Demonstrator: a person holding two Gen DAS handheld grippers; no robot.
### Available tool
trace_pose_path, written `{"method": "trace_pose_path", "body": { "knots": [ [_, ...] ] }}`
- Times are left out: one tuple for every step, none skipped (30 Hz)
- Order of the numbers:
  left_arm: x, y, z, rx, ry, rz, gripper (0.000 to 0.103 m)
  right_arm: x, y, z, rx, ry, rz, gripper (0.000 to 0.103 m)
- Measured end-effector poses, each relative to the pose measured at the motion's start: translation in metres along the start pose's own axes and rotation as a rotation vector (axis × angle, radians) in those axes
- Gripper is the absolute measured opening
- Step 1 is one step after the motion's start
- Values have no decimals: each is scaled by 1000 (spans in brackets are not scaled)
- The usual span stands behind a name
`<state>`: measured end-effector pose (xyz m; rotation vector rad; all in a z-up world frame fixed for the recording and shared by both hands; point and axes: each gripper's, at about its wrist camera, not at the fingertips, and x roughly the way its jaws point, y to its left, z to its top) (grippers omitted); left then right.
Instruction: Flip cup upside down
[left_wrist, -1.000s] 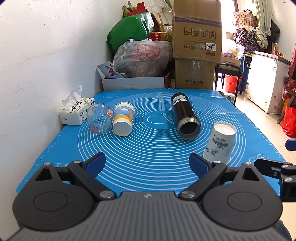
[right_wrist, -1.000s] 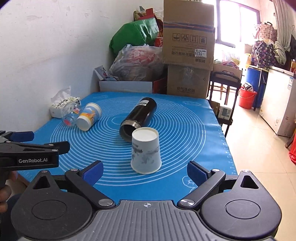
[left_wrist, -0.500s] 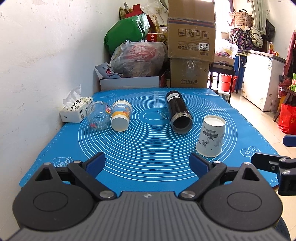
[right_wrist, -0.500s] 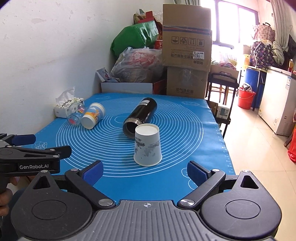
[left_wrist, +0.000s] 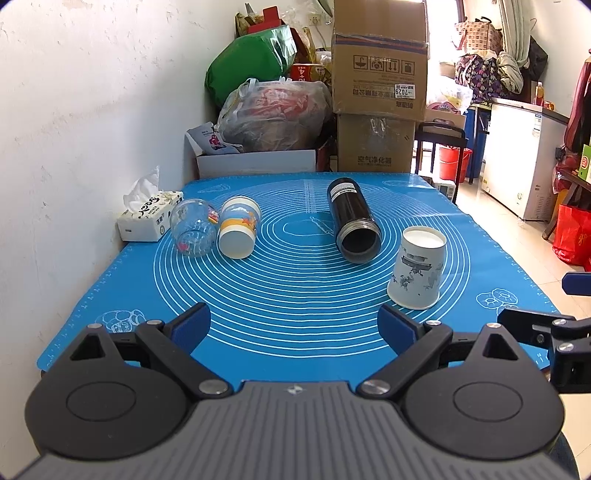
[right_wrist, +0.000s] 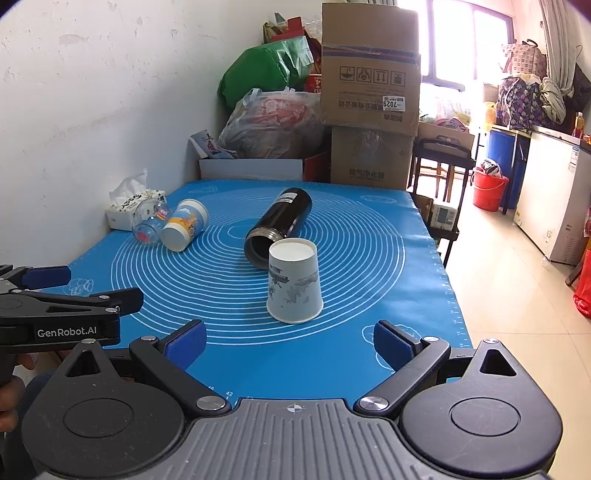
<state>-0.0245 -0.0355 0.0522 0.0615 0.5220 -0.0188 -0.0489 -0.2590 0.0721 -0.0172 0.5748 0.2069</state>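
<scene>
A white paper cup (left_wrist: 418, 269) with a grey print stands upside down, mouth on the blue mat (left_wrist: 295, 295); it also shows in the right wrist view (right_wrist: 293, 281). My left gripper (left_wrist: 293, 326) is open and empty over the mat's near edge, left of the cup. My right gripper (right_wrist: 290, 345) is open and empty, just short of the cup, which stands between and beyond its fingers. The left gripper also shows at the left of the right wrist view (right_wrist: 66, 295).
A black flask (left_wrist: 354, 219) lies on its side behind the cup, mouth toward me. A yellow-and-blue cup (left_wrist: 238, 232) and a clear glass (left_wrist: 192, 232) lie on their sides at the left, by a tissue pack (left_wrist: 147, 218). Boxes and bags (left_wrist: 378, 88) stand behind the table.
Both grippers have drawn back from the table, so the objects look farther away. Nothing on the mat has moved.
</scene>
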Motion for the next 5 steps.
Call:
{"method": "trace_pose_path", "body": {
  "knots": [
    [0,0,0,-2,2,-1,96,1,1,1,-1,1,0,98],
    [1,0,0,-4,4,-1,96,2,1,1,-1,1,1,98],
    [1,0,0,-4,5,-2,96,2,1,1,-1,2,2,98],
    [1,0,0,-4,4,-1,96,2,1,1,-1,2,3,98],
    [1,0,0,-3,3,-1,96,3,1,1,-1,4,2,98]
  ]
}}
